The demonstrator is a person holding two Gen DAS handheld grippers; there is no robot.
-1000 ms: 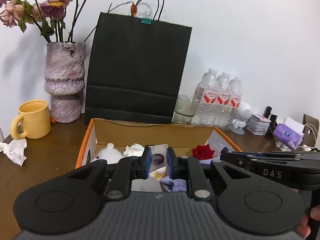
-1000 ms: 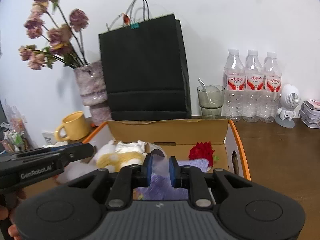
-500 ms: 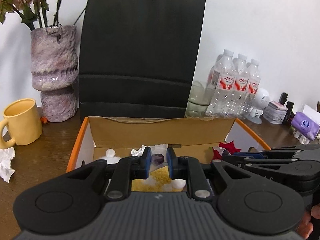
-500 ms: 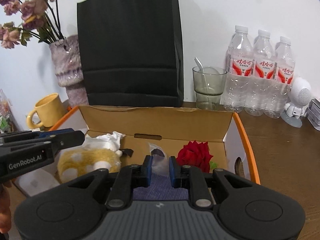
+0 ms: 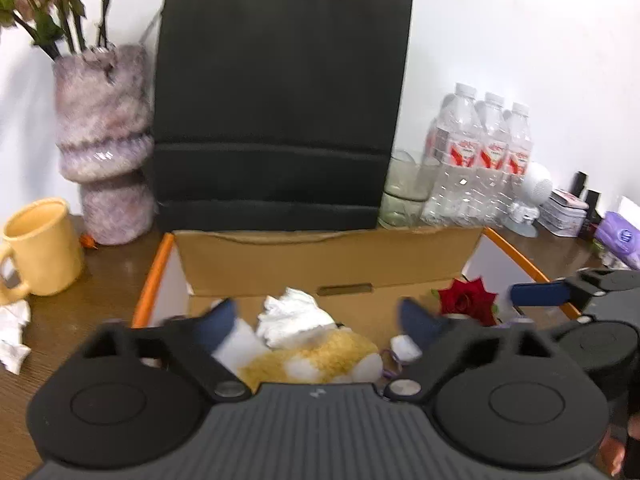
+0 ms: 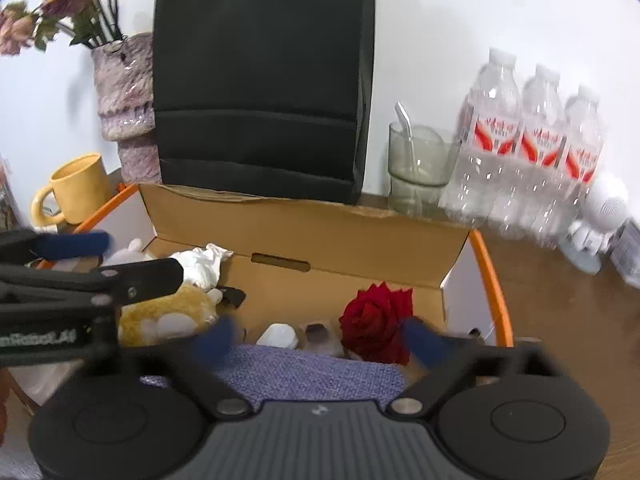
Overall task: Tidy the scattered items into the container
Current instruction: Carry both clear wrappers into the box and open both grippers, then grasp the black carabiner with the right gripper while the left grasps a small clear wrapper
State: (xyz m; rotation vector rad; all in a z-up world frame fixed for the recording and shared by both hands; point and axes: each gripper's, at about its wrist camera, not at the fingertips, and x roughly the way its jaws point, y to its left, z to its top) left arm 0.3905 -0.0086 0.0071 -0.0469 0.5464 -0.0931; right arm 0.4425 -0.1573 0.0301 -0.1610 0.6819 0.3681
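Cardboard box, orange-edged, open at the top, stood on a brown wooden table in front of an upright black paper bag.

Contents of the box: one red rose toward its right side; one yellow-and-white plush toy toward its left, with crumpled white tissue lying against it; one purple woven cloth at the near edge; one small clear packet and one small white lump lying just beside the rose.

Left gripper: poised over the left part of the box, above the plush toy; jaws opening, blurred, spread wide, nothing pinched between them.

Right gripper: poised over the near right part of the box, above the cloth and packet; jaws opening, likewise blurred and wide apart, pressing on nothing.

Outside the box: one yellow mug to the left, with crumpled paper on the table near it; one mottled purple vase holding dried flowers; one glass tumbler with a straw; three water bottles side by side; one small white figure at far right.
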